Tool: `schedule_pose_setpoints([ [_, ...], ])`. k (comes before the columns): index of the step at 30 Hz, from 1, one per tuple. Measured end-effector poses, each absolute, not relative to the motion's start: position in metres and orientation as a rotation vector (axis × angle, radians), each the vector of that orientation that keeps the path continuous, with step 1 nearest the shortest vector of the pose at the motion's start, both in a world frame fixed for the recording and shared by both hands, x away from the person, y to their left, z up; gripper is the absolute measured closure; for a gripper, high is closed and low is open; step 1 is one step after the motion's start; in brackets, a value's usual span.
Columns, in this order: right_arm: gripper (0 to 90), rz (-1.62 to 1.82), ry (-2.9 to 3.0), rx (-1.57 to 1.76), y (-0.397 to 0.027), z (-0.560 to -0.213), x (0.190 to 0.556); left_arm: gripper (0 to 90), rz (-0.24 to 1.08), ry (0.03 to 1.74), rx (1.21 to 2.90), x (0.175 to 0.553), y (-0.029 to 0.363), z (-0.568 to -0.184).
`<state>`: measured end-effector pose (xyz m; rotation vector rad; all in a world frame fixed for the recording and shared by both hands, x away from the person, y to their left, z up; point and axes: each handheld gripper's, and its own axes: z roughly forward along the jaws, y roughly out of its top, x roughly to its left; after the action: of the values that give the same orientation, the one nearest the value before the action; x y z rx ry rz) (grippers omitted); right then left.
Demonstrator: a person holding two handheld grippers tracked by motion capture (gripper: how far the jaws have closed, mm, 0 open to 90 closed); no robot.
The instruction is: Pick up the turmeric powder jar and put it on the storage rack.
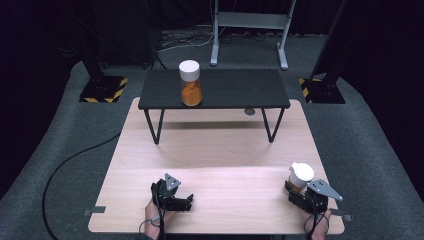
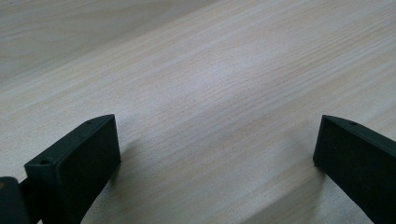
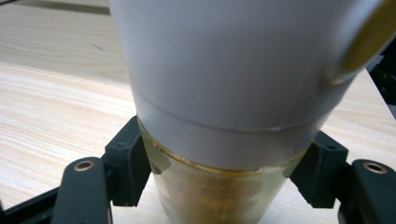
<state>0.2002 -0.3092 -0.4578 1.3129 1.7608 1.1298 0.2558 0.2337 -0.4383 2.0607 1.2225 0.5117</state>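
The right gripper (image 1: 298, 188) is clamped on a jar (image 1: 300, 177), its pads pressing the glass body just below the white lid; the jar stands on the counter (image 1: 220, 170) between the jaws. The left gripper (image 1: 187, 201) rests well apart, jaws wide, holding nothing.

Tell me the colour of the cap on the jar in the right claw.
White cap, clearest in the right gripper view.

1. Two white-capped spice jars: jar on the shelf (image 1: 190, 83), jar in the right gripper (image 1: 300, 177).
2. Two grippers: left gripper (image 1: 186, 202), right gripper (image 1: 292, 192).
3. One black shelf (image 1: 235, 90).
4. One wooden table (image 1: 215, 150).
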Motion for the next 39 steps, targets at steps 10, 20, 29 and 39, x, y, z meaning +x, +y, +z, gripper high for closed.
schedule_pose_setpoints([
  [10, 29.8, 1.162, 1.811, 1.249, -0.301, -0.439, 0.216, 0.2, 0.512, 1.222, 2.06, 0.256, 0.234, -0.438],
  [20, 29.7, 1.175, 1.835, 1.194, -0.293, -0.42, 0.236, 0.2, 0.51, 1.218, 2.062, 0.256, 0.234, -0.439],
  [29, 29.7, 1.183, 1.852, 1.16, -0.29, -0.406, 0.256, 0.2, 0.51, 1.218, 2.061, 0.257, 0.234, -0.439],
  [39, 29.8, 1.191, 1.866, 1.102, -0.285, -0.387, 0.276, 0.2, 0.509, 1.215, 2.063, 0.257, 0.235, -0.439],
])
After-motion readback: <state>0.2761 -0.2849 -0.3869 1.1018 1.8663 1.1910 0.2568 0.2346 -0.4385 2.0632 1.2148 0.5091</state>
